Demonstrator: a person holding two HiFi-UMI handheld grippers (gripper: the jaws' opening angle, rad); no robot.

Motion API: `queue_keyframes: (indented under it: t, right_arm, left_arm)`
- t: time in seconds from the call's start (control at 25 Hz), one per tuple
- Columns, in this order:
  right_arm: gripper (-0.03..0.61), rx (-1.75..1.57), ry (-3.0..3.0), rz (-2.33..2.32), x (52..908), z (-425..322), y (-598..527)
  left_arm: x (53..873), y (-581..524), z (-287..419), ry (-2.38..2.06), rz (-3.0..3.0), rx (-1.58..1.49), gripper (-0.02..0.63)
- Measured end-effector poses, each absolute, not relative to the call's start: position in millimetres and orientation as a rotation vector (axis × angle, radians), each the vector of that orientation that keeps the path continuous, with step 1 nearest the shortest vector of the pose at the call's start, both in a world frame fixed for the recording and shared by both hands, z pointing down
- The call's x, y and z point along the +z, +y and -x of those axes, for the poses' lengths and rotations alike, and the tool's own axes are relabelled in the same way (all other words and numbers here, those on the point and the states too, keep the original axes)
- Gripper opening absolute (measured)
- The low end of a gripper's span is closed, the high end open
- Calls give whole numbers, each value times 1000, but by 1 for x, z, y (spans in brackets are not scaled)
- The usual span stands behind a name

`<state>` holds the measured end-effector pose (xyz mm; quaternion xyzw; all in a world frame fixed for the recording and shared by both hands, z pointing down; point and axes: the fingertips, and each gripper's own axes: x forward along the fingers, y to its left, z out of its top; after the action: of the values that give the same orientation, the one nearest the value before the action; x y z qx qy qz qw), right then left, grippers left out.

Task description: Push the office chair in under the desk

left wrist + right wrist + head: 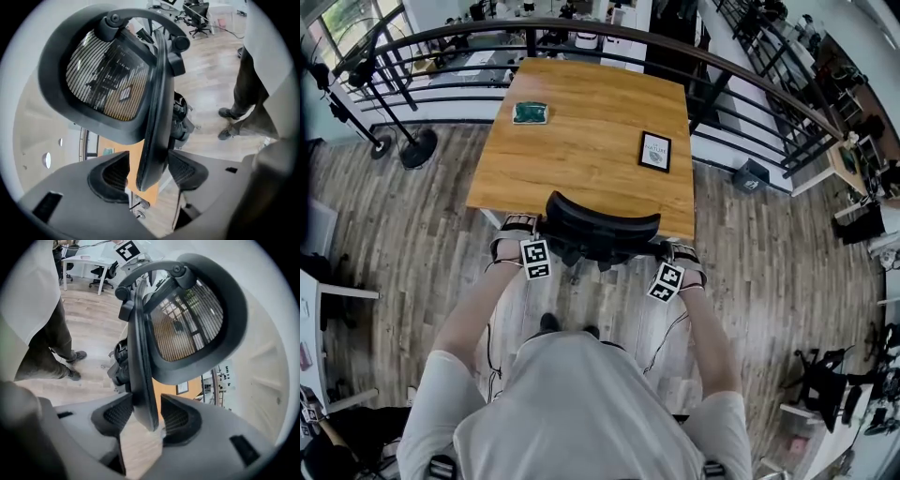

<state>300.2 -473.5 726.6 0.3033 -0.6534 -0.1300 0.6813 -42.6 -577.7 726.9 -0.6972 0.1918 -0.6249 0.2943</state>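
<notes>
The black office chair (pixel 600 228) stands at the near edge of the wooden desk (pixel 581 131), its seat tucked beneath and its curved back showing just in front of the edge. My left gripper (pixel 530 239) is at the back's left end and my right gripper (pixel 670 258) at its right end. In the left gripper view the chair back's rim (pixel 154 108) runs between the jaws of the left gripper (pixel 149 171), which stand open with a gap beside the rim. In the right gripper view the rim (pixel 140 357) likewise passes between the open jaws of the right gripper (pixel 143 416).
A green pad (pixel 530 112) and a framed card (pixel 654 151) lie on the desk. A curved black railing (pixel 609 33) runs behind it. Round stand bases (pixel 417 150) sit at the left and a black box (pixel 751 176) at the right. The person's shoes (pixel 548 323) are on the wood floor behind the chair.
</notes>
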Motion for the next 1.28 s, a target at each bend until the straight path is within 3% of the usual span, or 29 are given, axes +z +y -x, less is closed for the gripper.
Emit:
queue_keyframes:
  t: [0.4,0.68,0.8,0.96,1.28]
  right_arm:
    - [170,-226,-1614,-993,663,-294,-462]
    - [167,-101,-1757,-1285,610,-285,-454]
    - [133,17,-1878,-1432,585,-278,-449]
    - [52,93,-1997,-1597,555,-273,-440]
    - [3,92,-2124,-1747,507,-260,-423]
  left_arm:
    - [673,-555,29,752,2185,-1495,250]
    - [622,-537,26,1049,2596,-1179,201]
    - [597,-529,25,1109,2683,-1026,171]
    - [569,-515,22,1194,2796,-828,81]
    - [524,-498,18,1260,2883,-588,34]
